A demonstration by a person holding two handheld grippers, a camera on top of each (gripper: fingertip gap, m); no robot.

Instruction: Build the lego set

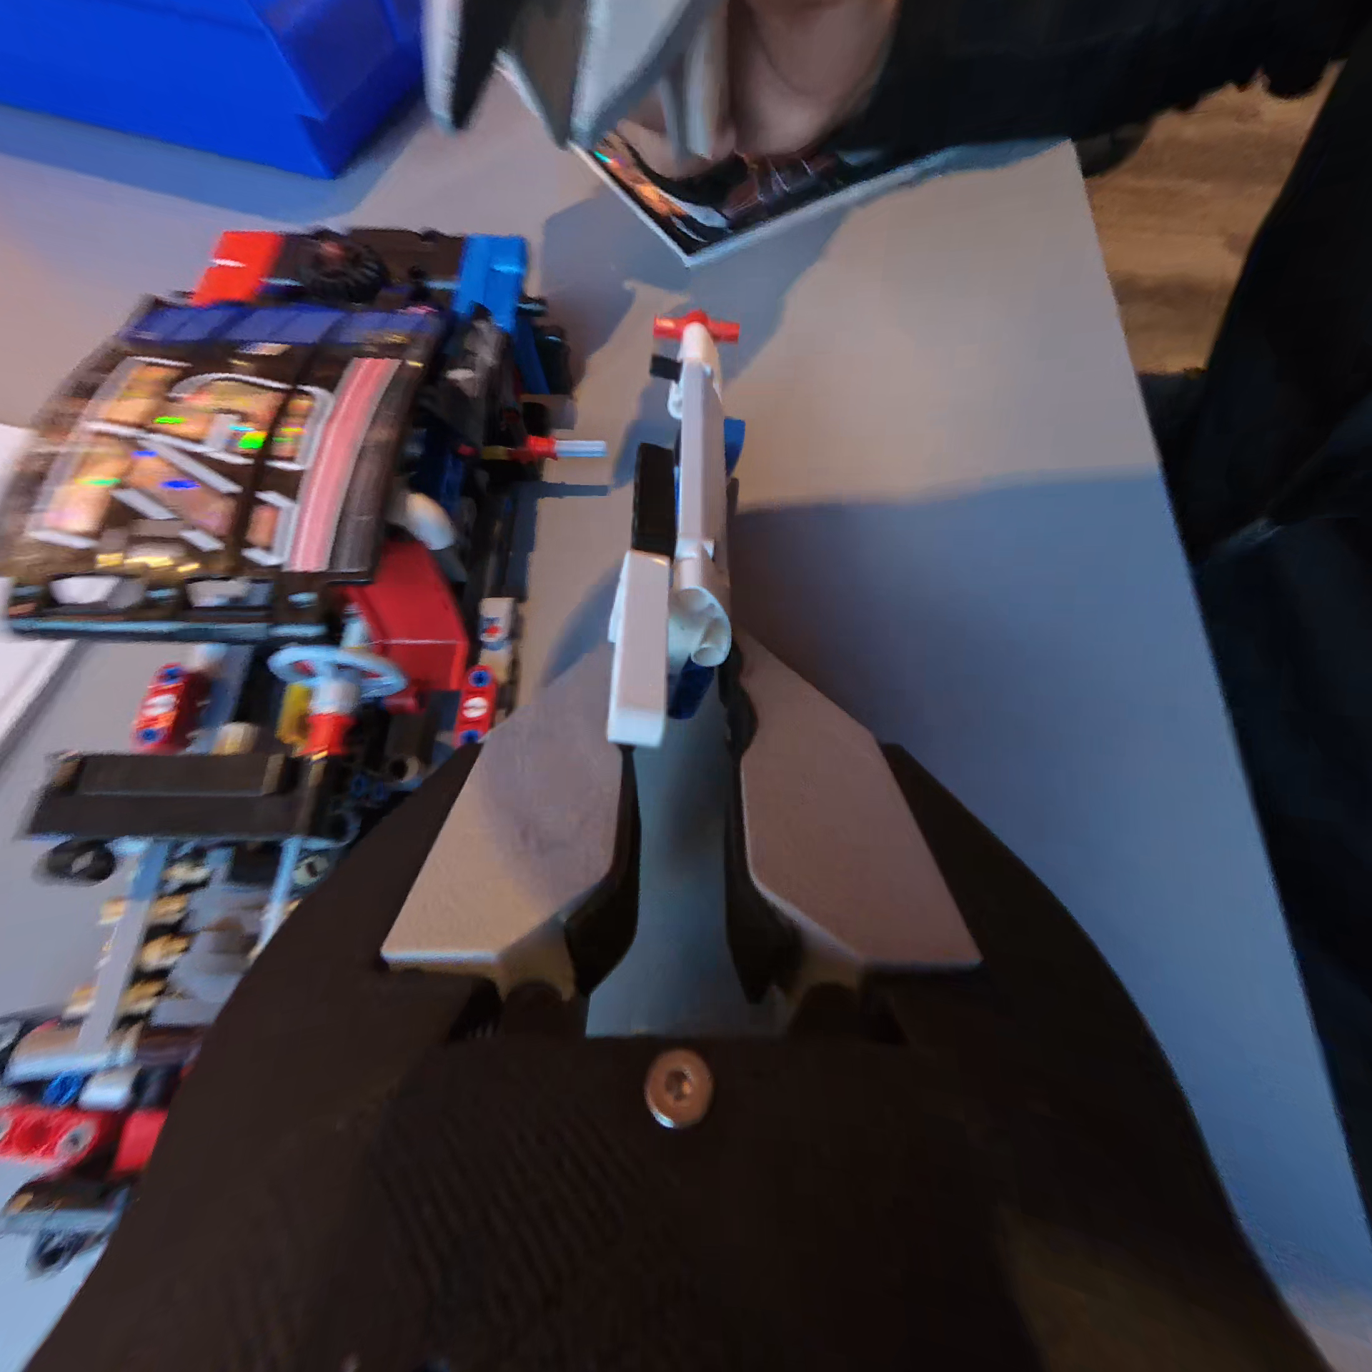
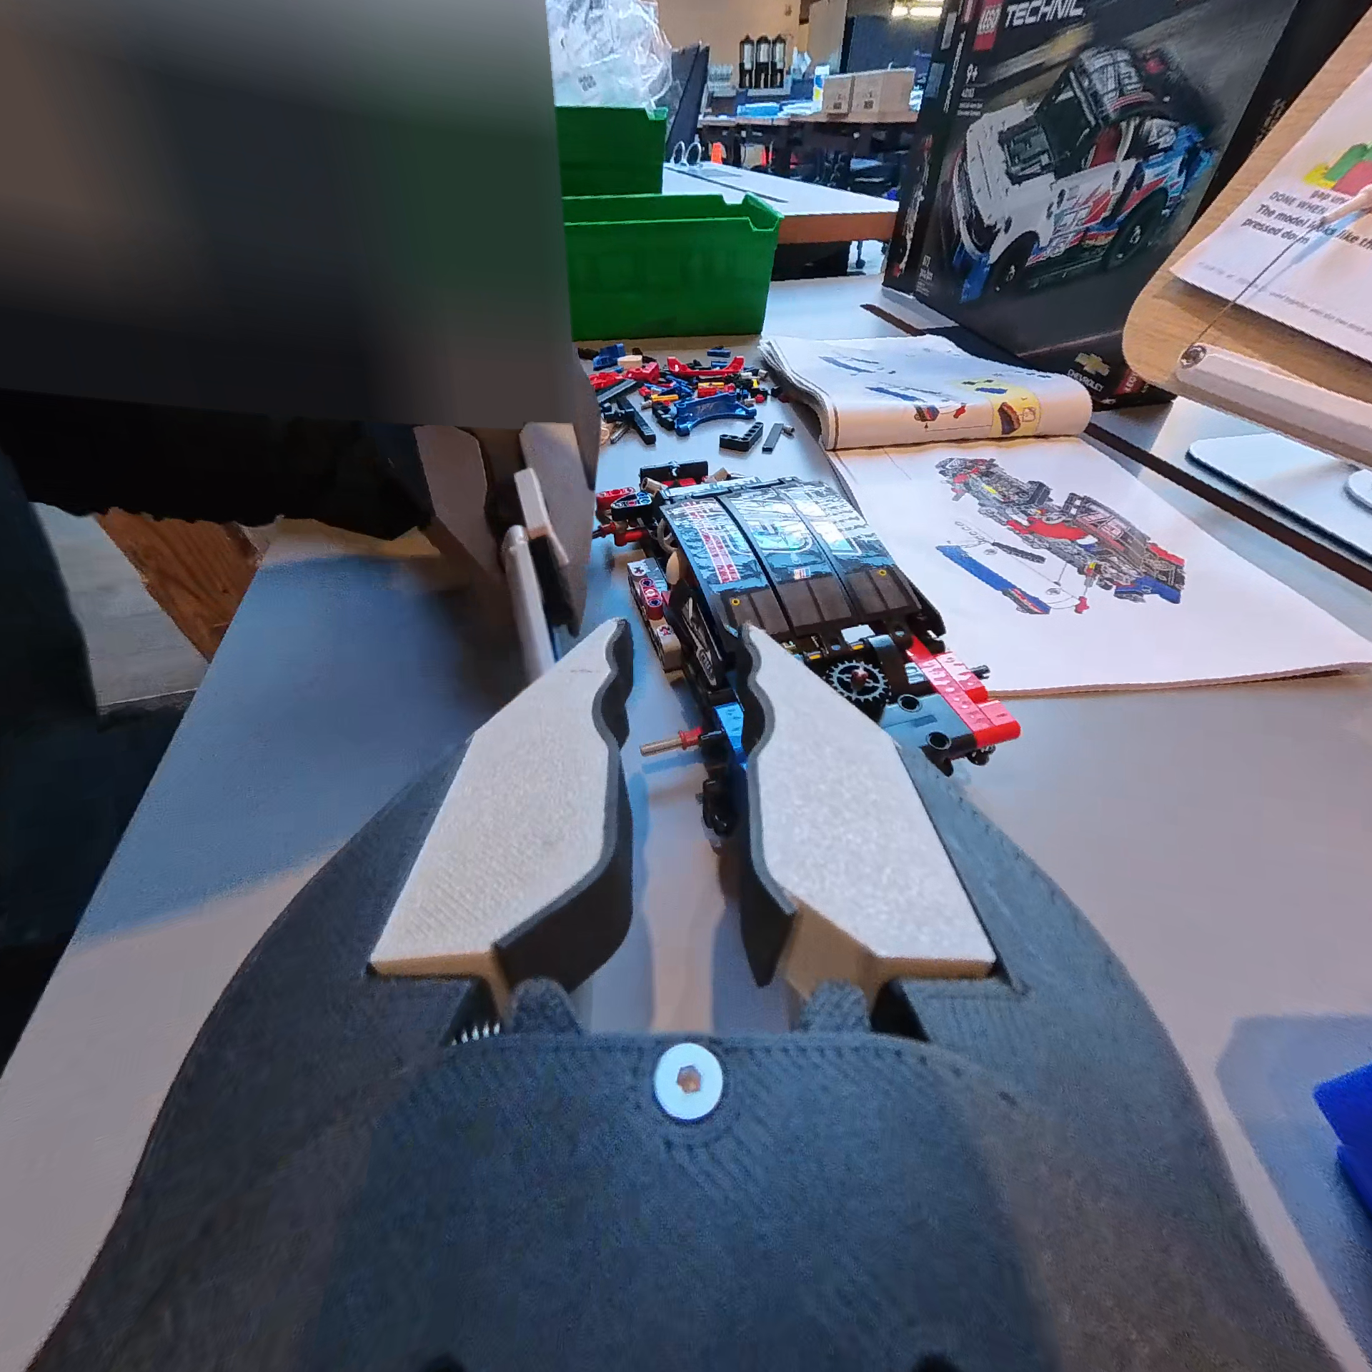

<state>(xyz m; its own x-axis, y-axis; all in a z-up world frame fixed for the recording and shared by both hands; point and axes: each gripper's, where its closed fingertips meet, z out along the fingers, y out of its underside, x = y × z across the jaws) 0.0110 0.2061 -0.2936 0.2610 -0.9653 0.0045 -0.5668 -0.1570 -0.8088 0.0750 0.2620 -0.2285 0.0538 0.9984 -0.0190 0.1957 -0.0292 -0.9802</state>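
A grey bench (image 1: 928, 416) fills the left wrist view, with a blue bin (image 1: 223, 67) at its far corner. The left gripper (image 1: 683, 713) has its jaws clamped on the near end of a slim white lego sub-assembly (image 1: 694, 475), whose long axis runs straight away from the camera to a red cross-piece at the far tip. Just to its left the half-built lego car (image 1: 252, 505) lies parallel, a short axle poking toward the sub-assembly without touching. The right wrist view looks along the bench toward green bins (image 2: 668, 260), the set's box (image 2: 1069, 163) and open instruction pages (image 2: 1099, 564). The right gripper (image 2: 687, 661) hovers with its jaws apart and empty, above the car's near end; the car stretches away toward a scatter of loose pieces (image 2: 683, 393).
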